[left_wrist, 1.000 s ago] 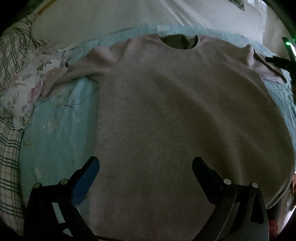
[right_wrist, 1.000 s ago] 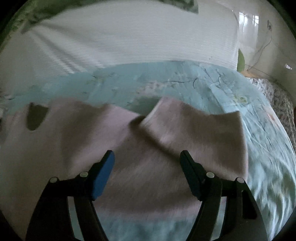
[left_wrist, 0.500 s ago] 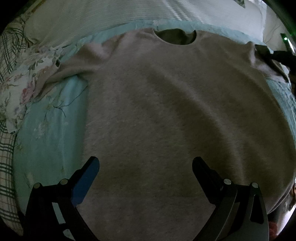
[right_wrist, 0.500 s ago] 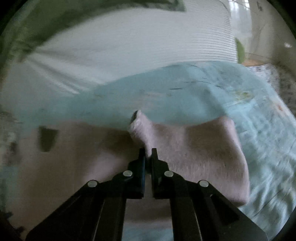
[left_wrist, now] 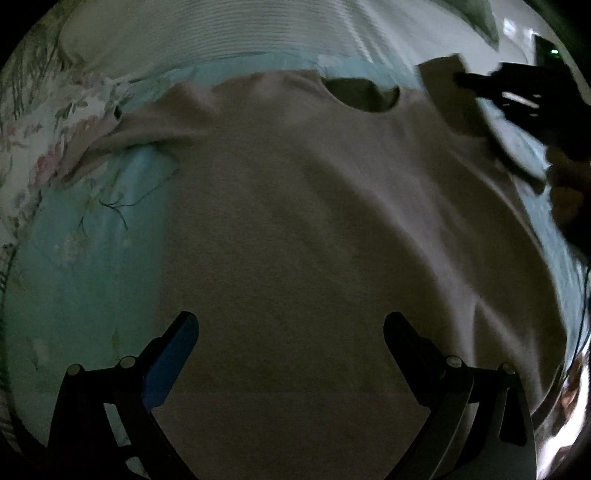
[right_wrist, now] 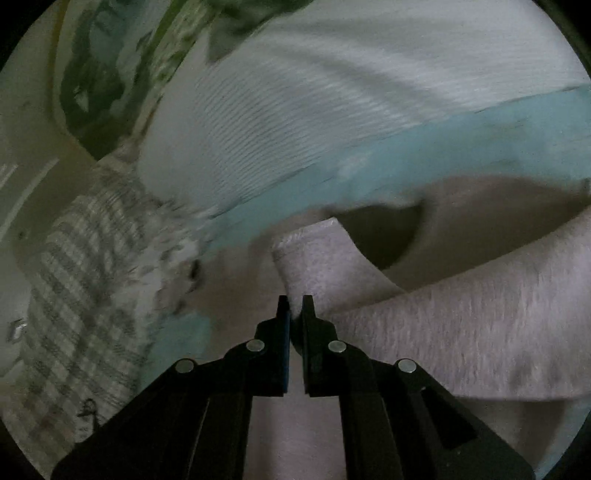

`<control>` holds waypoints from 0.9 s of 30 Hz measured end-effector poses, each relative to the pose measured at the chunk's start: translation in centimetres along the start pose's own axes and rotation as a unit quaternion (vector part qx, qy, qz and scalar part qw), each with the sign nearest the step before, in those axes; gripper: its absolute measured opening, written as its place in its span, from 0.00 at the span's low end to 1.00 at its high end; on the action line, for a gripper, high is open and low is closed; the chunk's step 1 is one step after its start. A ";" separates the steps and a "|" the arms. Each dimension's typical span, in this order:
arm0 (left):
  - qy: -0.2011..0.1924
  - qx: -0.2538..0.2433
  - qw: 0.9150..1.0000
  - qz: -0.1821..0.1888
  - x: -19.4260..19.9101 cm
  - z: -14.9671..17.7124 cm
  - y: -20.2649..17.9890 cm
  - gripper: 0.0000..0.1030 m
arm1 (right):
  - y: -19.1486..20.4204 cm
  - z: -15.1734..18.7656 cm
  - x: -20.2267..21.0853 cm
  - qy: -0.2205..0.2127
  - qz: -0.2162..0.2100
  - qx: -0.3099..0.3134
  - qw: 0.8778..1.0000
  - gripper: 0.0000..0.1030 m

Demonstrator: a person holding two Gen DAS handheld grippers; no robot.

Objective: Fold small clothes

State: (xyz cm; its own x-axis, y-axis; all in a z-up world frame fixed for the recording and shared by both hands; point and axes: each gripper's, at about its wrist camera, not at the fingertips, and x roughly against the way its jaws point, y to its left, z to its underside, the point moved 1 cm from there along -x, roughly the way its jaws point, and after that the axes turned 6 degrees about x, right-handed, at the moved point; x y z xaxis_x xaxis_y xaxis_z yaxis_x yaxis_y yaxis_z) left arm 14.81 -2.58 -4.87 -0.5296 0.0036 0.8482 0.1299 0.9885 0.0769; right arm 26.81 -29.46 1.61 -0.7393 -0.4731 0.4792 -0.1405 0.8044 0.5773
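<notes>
A pale pink fuzzy sweater (left_wrist: 314, 221) lies flat, front up, on a light blue sheet (left_wrist: 85, 266), neck hole (left_wrist: 362, 96) away from me. My left gripper (left_wrist: 290, 328) is open and empty, hovering over the sweater's lower body. My right gripper (right_wrist: 294, 306) is shut on the sweater's right sleeve (right_wrist: 461, 317) near its cuff (right_wrist: 310, 243) and holds it lifted over the chest, just before the neck hole (right_wrist: 384, 236). The right gripper also shows in the left wrist view (left_wrist: 517, 99), dark, at the upper right with the sleeve (left_wrist: 454, 99).
A white ribbed pillow (left_wrist: 221, 33) lies beyond the collar. Floral cloth (left_wrist: 48, 122) and plaid bedding (right_wrist: 81, 288) lie to the left. The sweater's left sleeve (left_wrist: 122, 136) stretches out over the floral cloth. A hand (left_wrist: 569, 192) shows at the right edge.
My right gripper shut on the right sleeve, lifted it and carried it left across the chest toward the neck hole. My left gripper stayed open and drifted slightly forward over the body.
</notes>
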 end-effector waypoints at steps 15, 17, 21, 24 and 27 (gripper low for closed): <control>-0.018 0.083 0.993 0.079 -6.3 -5.3 4.3 0.98 | 3.8 2.1 -13.9 0.089 -0.069 -0.023 0.993 0.51; -0.017 0.084 0.992 0.088 -7.9 -6.2 4.1 0.98 | 3.8 2.2 -12.3 0.076 -0.068 -0.017 0.995 0.51; -0.019 0.084 0.990 0.115 -11.2 -9.1 2.8 0.98 | 2.5 3.1 -6.4 0.033 -0.065 -0.036 0.997 0.51; -0.012 0.090 0.987 0.136 -14.2 -11.7 1.7 0.98 | 1.5 4.5 -2.0 0.009 -0.056 -0.040 0.998 0.52; 0.004 0.093 0.986 0.141 -17.1 -13.2 0.7 0.96 | 0.5 6.4 1.7 -0.005 -0.037 -0.039 0.999 0.53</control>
State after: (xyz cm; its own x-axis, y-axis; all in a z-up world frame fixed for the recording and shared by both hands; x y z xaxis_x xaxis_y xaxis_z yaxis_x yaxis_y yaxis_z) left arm 35.04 -3.95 -12.44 -0.4875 0.2823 0.8262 0.1148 0.9588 -0.2599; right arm 21.24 -27.54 -1.52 -0.7356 -0.5265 0.4264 -0.1441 0.7365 0.6609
